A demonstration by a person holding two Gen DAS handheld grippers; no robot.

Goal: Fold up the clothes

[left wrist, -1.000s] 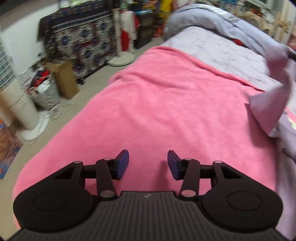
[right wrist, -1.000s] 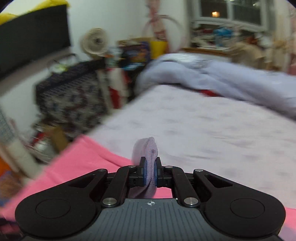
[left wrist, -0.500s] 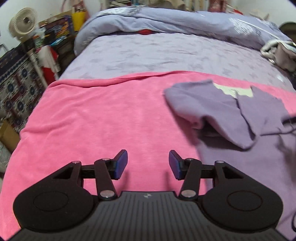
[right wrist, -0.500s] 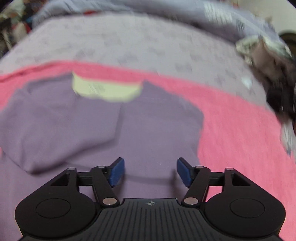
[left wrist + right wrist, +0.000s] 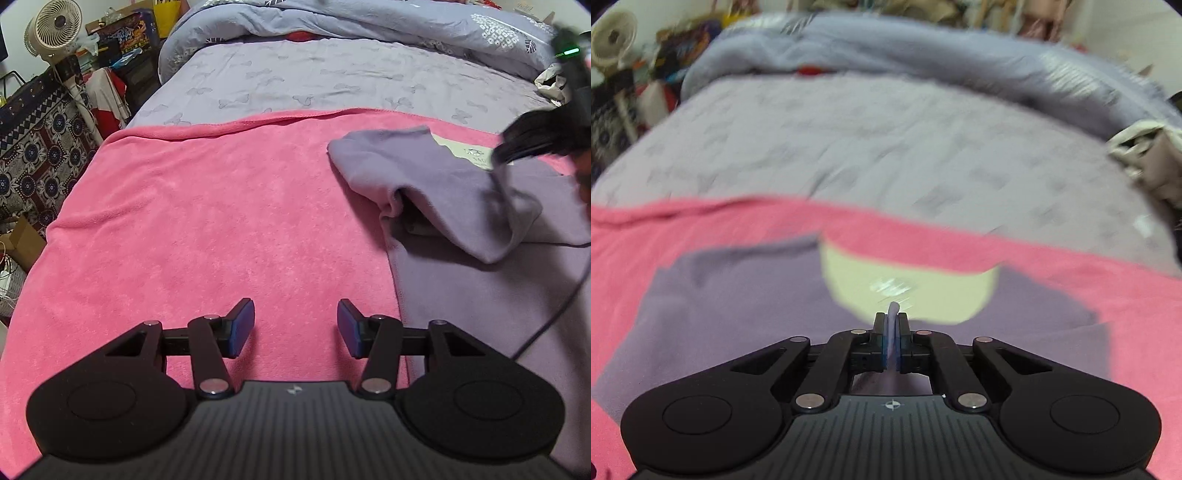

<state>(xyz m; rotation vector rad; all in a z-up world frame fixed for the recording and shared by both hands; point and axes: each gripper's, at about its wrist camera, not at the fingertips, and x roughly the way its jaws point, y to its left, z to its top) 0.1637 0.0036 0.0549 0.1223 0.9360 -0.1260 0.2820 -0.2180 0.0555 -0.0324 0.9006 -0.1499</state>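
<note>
A lilac sweatshirt [image 5: 480, 258] with a pale yellow neck lining [image 5: 908, 288] lies on a pink towel [image 5: 221, 206] spread over the bed. One sleeve [image 5: 436, 177] is folded across its body. My left gripper [image 5: 295, 326] hovers open over bare pink towel, just left of the sweatshirt's edge, with nothing between its fingers. My right gripper [image 5: 894, 341] is shut on a thin fold of the lilac fabric, above the garment's middle and near the neck. In the left wrist view the right gripper [image 5: 532, 140] shows as a dark blurred shape at the far right.
Beyond the towel is a lilac bedsheet [image 5: 332, 85] and a bunched grey-lilac duvet [image 5: 369, 22]. A heap of beige clothes [image 5: 1145, 158] lies at the far right. Left of the bed stand a fan [image 5: 51, 26], a patterned cloth [image 5: 33, 151] and boxes.
My right gripper was open above the sweatshirt half a second ago and is now shut on a fold of it. The left gripper swung right earlier, then held still and open.
</note>
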